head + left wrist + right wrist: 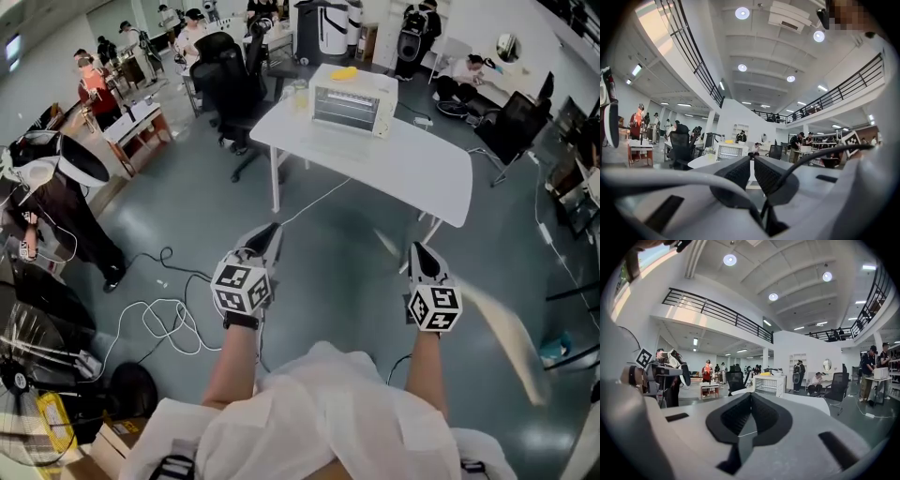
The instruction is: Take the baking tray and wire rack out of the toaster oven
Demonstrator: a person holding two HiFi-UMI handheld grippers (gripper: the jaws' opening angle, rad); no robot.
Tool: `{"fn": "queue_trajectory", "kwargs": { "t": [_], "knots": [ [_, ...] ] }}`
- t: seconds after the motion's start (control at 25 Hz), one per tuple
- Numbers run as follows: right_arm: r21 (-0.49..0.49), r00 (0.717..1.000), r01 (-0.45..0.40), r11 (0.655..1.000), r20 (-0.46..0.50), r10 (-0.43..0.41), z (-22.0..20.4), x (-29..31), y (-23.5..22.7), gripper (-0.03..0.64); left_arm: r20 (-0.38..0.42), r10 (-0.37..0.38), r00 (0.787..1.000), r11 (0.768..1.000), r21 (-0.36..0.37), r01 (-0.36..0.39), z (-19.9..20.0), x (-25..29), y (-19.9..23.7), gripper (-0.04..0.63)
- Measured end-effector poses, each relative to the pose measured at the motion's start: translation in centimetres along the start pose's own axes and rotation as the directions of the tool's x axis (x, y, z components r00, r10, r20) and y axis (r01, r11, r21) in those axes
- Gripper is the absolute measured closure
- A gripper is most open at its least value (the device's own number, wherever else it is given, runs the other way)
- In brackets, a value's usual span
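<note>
A white toaster oven [352,105] stands on the far side of a white table [403,164], its glass door closed and the wire rack faintly visible behind it. The baking tray cannot be made out. It also shows small and distant as the toaster oven [730,151] in the left gripper view and the toaster oven [769,384] in the right gripper view. My left gripper [272,228] and right gripper [415,247] are held side by side over the floor, well short of the table. The left gripper [752,159] and right gripper [751,395] are both shut, with nothing in them.
A yellow object [344,72] lies on top of the oven and a clear cup [299,94] stands to its left. A black office chair [230,80] is behind the table's left end. White cables [169,319] trail over the floor at the left. People work at desks around the hall.
</note>
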State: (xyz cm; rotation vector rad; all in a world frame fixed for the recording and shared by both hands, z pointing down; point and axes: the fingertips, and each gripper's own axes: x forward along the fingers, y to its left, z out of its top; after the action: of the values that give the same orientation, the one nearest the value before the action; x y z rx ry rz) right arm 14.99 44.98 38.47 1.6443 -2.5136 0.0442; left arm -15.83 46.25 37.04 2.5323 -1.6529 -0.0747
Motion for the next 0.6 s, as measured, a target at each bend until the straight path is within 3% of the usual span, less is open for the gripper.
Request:
{"fn": "queue_trajectory", "kwargs": {
  "t": [0.32, 0.6],
  "knots": [
    [0.04, 1.0, -0.026, 0.999, -0.008, 0.026, -0.7, 1.1, -1.5, 0.614, -0.007, 0.002, 1.0, 0.999, -0.032, -0.002, -0.8, 1.4, 0.4, 0.571],
    [0.041, 0.999, -0.038, 0.998, -0.019, 0.038, -1.5, 6.8, -4.9, 0.614, -0.017, -0.002, 1.0, 0.999, -0.037, 0.002, -1.1, 7.9, 1.8, 0.571]
  ]
}}
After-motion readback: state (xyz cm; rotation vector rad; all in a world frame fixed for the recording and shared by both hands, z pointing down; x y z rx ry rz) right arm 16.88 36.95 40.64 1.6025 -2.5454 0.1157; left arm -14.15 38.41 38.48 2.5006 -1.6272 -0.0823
